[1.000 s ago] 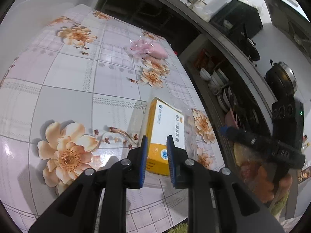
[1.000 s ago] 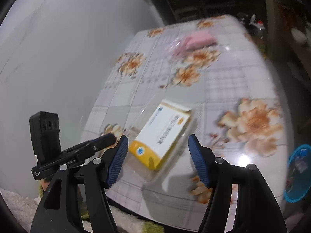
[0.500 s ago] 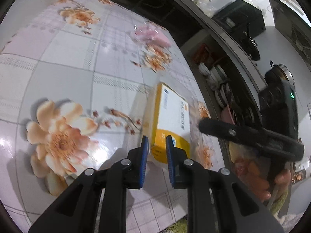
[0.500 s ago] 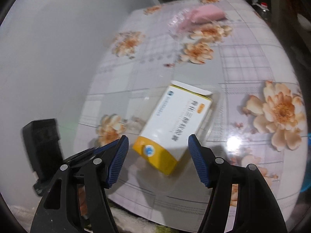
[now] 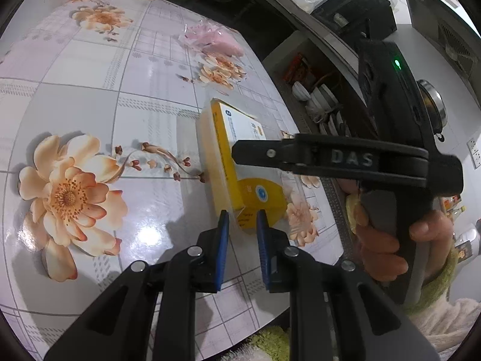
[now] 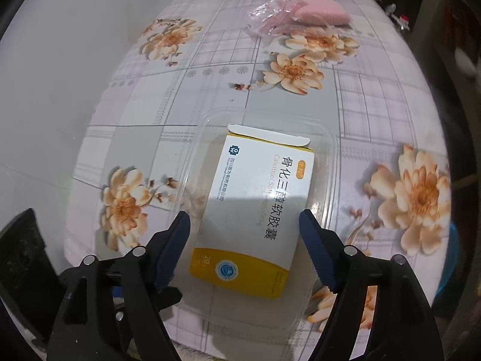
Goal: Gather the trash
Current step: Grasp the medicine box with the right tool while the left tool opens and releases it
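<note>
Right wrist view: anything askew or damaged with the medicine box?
The medicine box lies slanted inside a clear plastic tray, its far end flap sticking open. No other damage shows.

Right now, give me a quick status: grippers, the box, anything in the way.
Left gripper nearly closed at medicine box end. Right gripper open, fingers straddling box. Box lies in clear plastic tray. Pink bag far off, no obstruction.

Home kitchen; stacked bowls [image 5: 318, 102]; pot [image 5: 433, 105]; floral tablecloth [image 5: 90, 90].
</note>
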A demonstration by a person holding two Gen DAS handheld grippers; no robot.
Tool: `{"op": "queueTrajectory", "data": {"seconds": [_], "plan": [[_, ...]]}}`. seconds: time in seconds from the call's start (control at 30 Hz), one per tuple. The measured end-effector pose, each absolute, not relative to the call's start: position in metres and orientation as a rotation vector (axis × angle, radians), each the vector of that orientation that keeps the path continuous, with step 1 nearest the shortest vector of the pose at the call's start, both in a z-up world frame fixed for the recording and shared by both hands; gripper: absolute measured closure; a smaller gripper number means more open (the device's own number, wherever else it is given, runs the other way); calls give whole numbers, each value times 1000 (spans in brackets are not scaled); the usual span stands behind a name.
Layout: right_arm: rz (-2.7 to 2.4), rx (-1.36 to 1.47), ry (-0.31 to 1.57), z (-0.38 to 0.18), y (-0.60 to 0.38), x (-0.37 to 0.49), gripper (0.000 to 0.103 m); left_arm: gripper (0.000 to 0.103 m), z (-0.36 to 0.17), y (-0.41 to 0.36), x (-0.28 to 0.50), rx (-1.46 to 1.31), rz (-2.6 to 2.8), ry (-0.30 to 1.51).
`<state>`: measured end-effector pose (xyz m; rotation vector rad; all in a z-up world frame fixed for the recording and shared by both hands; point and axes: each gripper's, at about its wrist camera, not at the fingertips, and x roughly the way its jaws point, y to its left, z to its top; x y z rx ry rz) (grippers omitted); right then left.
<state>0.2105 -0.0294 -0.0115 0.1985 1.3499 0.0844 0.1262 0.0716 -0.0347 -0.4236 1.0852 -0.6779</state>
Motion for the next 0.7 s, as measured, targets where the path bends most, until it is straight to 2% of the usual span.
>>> {"op": "queueTrajectory", "data": {"seconds": [0.57, 0.7], "plan": [[40, 146, 1418, -26, -23, 227, 30, 87, -38, 67, 128, -412, -685, 1098], [42, 130, 1427, -33, -18, 229, 33, 87, -38, 66, 128, -402, -689, 1096]]}}
